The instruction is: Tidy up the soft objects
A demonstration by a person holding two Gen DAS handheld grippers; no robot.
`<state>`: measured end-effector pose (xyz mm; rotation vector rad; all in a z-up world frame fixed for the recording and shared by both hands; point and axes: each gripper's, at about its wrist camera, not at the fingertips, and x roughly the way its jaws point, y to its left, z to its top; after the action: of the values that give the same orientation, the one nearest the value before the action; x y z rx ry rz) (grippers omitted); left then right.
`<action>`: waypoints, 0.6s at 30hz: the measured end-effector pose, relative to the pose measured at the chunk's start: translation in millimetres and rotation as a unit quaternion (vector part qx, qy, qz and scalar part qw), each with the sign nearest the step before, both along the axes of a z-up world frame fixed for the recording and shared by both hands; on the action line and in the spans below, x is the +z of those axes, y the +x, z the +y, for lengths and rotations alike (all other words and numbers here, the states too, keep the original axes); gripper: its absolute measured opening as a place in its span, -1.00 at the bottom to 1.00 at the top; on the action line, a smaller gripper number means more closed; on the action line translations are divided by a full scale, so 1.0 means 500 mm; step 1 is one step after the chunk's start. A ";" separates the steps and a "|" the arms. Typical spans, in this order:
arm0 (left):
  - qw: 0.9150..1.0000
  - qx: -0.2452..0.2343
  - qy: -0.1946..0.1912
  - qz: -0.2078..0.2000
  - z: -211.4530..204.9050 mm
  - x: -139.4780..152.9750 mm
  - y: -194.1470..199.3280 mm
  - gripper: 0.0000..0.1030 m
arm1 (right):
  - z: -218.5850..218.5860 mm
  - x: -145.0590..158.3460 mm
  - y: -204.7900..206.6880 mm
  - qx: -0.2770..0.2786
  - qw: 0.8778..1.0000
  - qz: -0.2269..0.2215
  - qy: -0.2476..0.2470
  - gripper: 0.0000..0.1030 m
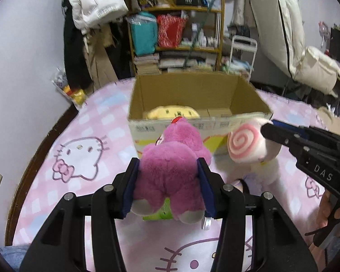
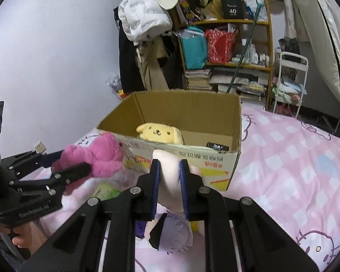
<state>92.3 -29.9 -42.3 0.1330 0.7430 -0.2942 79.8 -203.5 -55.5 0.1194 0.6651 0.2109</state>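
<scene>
here the pink plush bear point(image 1: 170, 170) sits clamped in the left claw point(image 1: 168, 170).

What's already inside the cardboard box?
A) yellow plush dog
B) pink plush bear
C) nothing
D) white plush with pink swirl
A: the yellow plush dog lies inside the open brown cardboard box; the pink plush bear and the white plush with a pink swirl are held in grippers outside it.

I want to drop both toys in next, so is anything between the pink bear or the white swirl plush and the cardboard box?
Only the cardboard box's near wall. The pink bear, clamped in the left gripper, and the white swirl plush, in the right gripper, hang just before it. Inside, a yellow plush fills the left; the right is free.
</scene>
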 end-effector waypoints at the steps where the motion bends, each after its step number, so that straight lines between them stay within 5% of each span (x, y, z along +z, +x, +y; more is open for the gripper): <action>1: 1.000 0.010 -0.003 -0.016 0.007 0.011 -0.007 -0.04 | -0.001 0.005 -0.004 -0.001 1.000 -0.005 0.001 -0.65; 18: 0.986 0.036 -0.021 -0.161 0.036 0.153 -0.027 -0.05 | -0.029 0.144 -0.051 -0.031 0.992 -0.120 0.005 -0.65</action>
<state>78.6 -11.9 34.3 0.1100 0.4193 -0.2133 54.4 -218.1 16.5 0.1222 0.4201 0.1655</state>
